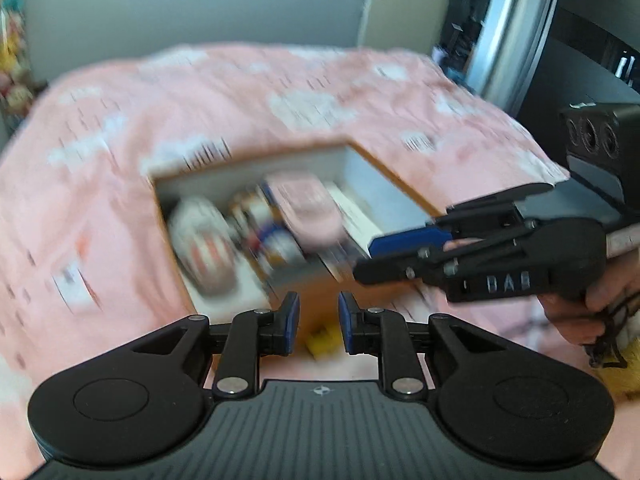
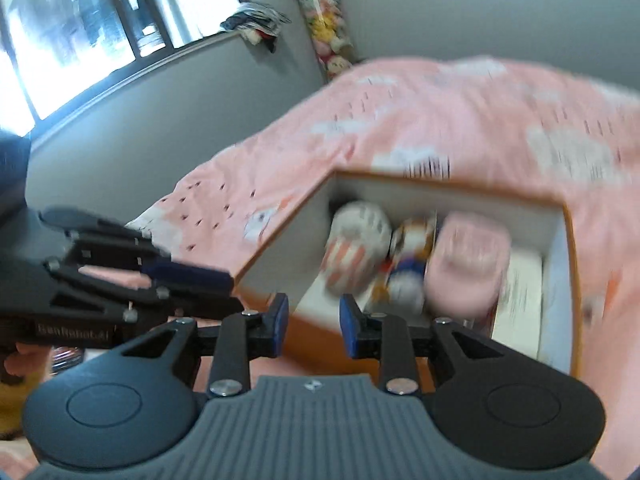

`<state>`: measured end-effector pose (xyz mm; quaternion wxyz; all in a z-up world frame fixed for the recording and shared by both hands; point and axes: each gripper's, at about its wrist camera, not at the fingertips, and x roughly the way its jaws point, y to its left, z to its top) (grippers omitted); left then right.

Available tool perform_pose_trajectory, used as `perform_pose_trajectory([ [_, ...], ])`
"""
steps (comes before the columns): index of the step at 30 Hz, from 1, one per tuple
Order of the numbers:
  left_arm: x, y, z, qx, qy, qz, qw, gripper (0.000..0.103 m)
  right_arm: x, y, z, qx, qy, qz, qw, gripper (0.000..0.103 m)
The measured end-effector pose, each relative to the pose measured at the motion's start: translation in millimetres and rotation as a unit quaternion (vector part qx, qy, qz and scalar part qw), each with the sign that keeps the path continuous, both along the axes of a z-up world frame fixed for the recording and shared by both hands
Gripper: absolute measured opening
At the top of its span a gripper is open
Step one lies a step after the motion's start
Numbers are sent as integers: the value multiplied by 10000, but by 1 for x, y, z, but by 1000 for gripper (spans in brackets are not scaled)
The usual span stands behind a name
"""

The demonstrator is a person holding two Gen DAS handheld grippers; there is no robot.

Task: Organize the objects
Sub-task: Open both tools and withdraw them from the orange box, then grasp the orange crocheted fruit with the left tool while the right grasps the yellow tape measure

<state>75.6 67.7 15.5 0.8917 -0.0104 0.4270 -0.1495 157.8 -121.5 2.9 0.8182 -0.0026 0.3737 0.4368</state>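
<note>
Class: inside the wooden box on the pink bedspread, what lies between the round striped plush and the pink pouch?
A blurred orange, white and blue soft toy lies between the round striped plush and the pink pouch, seen in both wrist views.

Empty right tongs (image 2: 313,325), jaws parted, above a box (image 2: 280,236) of blurred toys (image 2: 400,264).

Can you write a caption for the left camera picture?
Left gripper, jaws empty, above a toy-filled box on a pink bedspread.

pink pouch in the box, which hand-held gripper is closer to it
Right. In the left wrist view the right hand-held gripper reaches in beside the pink pouch, over the box edge. The left hand-held gripper hangs back at the box's near wall.
</note>
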Motion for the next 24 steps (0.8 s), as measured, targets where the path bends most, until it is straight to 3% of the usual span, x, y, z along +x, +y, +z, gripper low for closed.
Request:
perform_pose_trajectory([
  [6,-41,-12,-40,-215,1028,-253,9941,25,-39,-20,-35,-210,817,-473,9953,31],
  [9,-56,-13,-54,-478,1376,-69,9893,33,-56,-27,-45,-361,1076,-560,9920,36],
  [14,-70,-19,-65,-445,1574,216,9863,51,-77,-40,-63,-373,1449,-699,9863,38],
  [18,-70,-30,-73,-72,1706,325,9848,54,-86,-43,-67,-426,1430,-706,9863,38],
  [24,-70,-35,-80,101,1787,419,9830,62,-87,-47,-70,-357,1477,-687,9860,41],
])
